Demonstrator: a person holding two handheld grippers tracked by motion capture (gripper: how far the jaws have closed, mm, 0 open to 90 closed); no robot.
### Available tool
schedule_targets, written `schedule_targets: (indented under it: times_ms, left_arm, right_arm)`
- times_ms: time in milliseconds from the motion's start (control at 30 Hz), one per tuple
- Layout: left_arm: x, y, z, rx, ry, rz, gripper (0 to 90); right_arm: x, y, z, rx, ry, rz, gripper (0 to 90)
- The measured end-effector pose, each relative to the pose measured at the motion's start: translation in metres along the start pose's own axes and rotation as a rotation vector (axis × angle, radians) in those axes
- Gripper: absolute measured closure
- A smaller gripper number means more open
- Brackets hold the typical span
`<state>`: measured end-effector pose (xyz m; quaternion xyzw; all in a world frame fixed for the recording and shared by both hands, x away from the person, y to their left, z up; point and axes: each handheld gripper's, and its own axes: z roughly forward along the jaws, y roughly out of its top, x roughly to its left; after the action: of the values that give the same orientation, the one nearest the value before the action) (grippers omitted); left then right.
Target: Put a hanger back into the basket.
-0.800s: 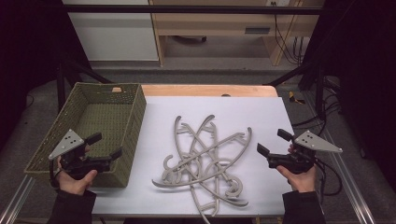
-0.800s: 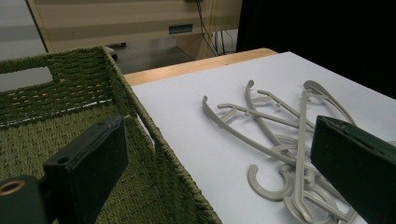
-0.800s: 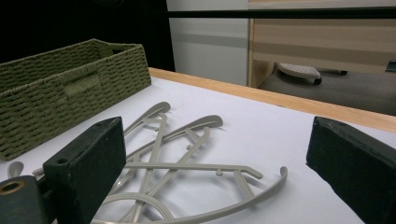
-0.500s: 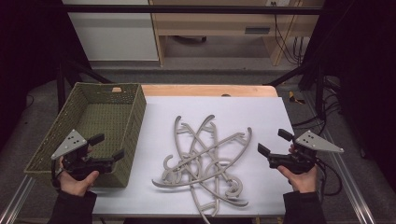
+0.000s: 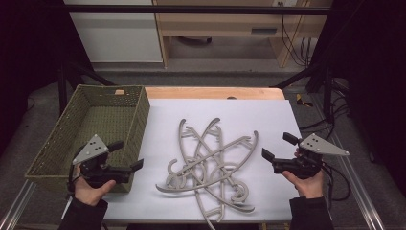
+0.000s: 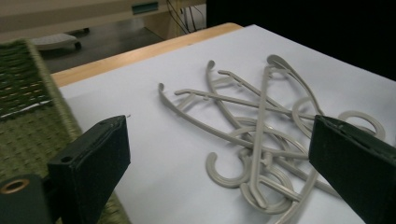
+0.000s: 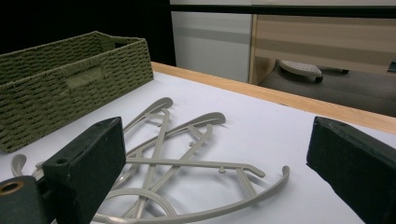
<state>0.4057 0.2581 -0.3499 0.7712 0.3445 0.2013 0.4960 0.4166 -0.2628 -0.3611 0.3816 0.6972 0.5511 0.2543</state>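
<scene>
Grey hangers (image 5: 210, 167) lay tangled on the desk (image 5: 268, 120). Both grippers' fingers stood wide, empty. Best to pinch one topmost hanger, lifting slowly.

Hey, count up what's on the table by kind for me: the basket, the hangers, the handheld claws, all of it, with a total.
Green woven rectangular basket: 1
Grey plastic clothes hangers: about 4, too tangled in one pile for an exact count
Black two-jaw claws: 2, the left claw and the right claw, both open
White table sheet: 1
Total: about 8
</scene>
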Motion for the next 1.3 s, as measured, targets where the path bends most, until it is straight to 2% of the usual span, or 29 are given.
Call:
schedule_targets:
  times_ms: [267, 533, 867, 967, 1133, 1300]
  left_arm:
    - [-0.028, 0.01, 0.027, 0.102, -0.074, 0.078, 6.7]
    - [-0.056, 0.018, 0.062, 0.203, -0.142, 0.145, 8.2]
    - [-0.089, 0.022, 0.103, 0.297, -0.233, 0.221, 15.0]
    - [-0.098, 0.023, 0.115, 0.341, -0.259, 0.263, 17.4]
    - [-0.111, 0.022, 0.134, 0.387, -0.292, 0.301, 21.2]
    - [-0.124, 0.023, 0.155, 0.426, -0.303, 0.332, 27.0]
  right_arm:
    - [0.004, 0.0, 0.005, 0.021, 0.01, -0.008, 5.2]
    - [0.005, -0.001, 0.007, 0.032, 0.019, -0.011, 5.6]
    - [0.004, 0.0, 0.006, 0.028, 0.022, -0.009, 5.9]
    - [0.004, 0.0, 0.005, 0.028, 0.023, -0.009, 6.0]
    - [0.003, 0.0, 0.004, 0.024, 0.019, -0.009, 6.1]
    - [0.003, 0.0, 0.004, 0.027, 0.016, -0.007, 6.1]
